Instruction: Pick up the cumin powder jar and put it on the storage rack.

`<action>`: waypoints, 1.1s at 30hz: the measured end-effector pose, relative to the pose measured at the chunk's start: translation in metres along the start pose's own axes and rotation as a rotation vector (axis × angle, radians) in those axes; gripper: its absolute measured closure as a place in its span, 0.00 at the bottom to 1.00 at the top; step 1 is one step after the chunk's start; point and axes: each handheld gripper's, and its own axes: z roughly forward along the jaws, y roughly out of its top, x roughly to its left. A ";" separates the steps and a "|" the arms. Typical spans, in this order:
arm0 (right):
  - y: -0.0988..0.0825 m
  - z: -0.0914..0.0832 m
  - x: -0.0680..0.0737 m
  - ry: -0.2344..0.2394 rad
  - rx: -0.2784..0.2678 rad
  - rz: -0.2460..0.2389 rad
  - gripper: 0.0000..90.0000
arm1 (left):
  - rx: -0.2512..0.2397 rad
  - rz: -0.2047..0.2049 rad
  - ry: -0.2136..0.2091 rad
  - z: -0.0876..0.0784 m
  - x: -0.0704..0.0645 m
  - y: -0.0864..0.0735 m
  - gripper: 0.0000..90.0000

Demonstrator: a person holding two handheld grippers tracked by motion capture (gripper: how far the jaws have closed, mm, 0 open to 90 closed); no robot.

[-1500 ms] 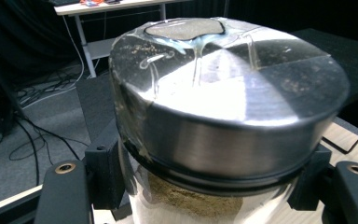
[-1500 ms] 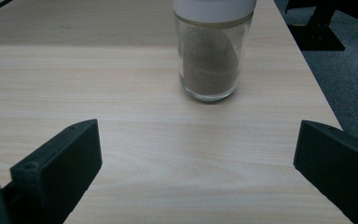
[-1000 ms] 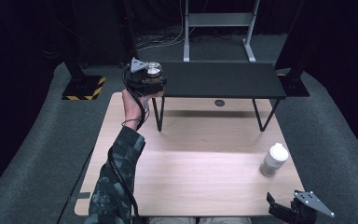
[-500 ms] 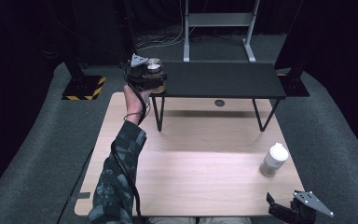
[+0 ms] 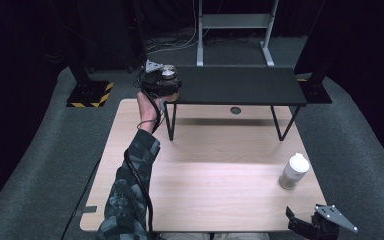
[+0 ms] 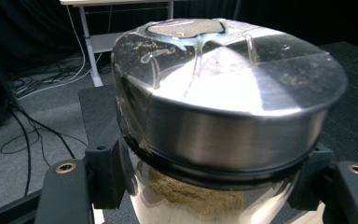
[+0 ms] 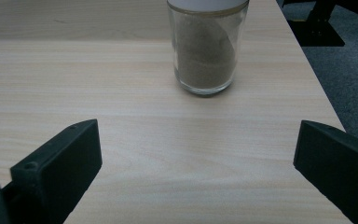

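Left claw (image 5: pixel 161 85) clamps a steel-lidded jar (image 6: pixel 223 116) at the black shelf's (image 5: pixel 240 85) left end; right claw (image 7: pixel 196 172) gapes empty near the counter's (image 5: pixel 205 190) front right corner.

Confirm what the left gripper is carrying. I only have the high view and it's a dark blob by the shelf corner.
Observer: The left gripper is shut on a glass jar with a metal lid; the left gripper view shows brownish powder inside.
Operator: Is the grip on the lid or the glass?
Observer: On the glass just under the lid, one jaw each side.
Operator: Is the right gripper doing anything?
Observer: The right gripper is open, nothing between its jaws, facing the white-lidded jar on the wooden table.
Operator: Same contents?
Observer: Similar powder, filling most of the glass.
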 end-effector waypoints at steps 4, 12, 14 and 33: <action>0.000 0.000 0.000 0.001 0.000 -0.002 0.00 | 0.001 0.005 0.002 0.001 -0.001 0.001 0.33; 0.000 0.000 -0.001 0.000 -0.003 -0.003 0.00 | -0.008 -0.003 0.011 0.004 -0.002 -0.001 0.33; 0.000 -0.001 -0.001 -0.002 -0.002 -0.002 0.00 | -0.014 -0.009 0.015 0.005 -0.003 -0.003 0.33; 0.000 -0.002 -0.001 -0.009 -0.002 -0.005 0.00 | -0.030 -0.014 0.026 0.005 -0.006 -0.006 0.33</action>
